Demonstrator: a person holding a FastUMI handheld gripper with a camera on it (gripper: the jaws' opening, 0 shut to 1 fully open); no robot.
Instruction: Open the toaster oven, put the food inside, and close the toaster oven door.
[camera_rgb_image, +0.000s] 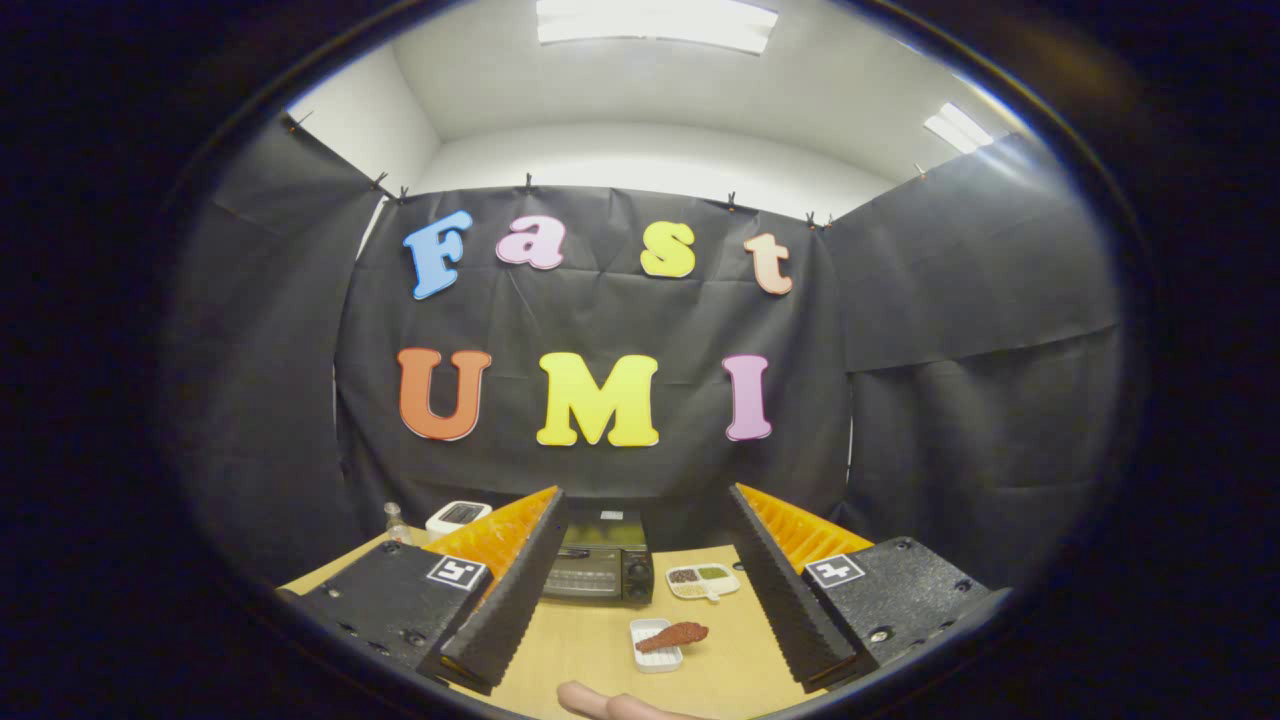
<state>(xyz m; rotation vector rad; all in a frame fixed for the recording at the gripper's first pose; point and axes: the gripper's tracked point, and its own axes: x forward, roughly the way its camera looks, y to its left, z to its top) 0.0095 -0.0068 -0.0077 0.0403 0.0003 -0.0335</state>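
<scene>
Opening stage. I hold the gripper (645, 580) with its two black ridged fingers (515, 590) spread wide, gripping nothing. Beyond them, on the light wooden table (720, 650), stands the small black toaster oven (598, 565), door closed and facing me. My next move, as I judge it, calls for reaching the door's top edge. Between the fingers lies the reddish-brown food piece (674, 635), across a small white rectangular tray (652, 648), its long axis running left-right, thicker end right.

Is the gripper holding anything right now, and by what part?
Nothing is held. The gripper is open, its fingers wide apart in the air; the toaster oven and the food on its small tray sit beyond them on the table.
</scene>
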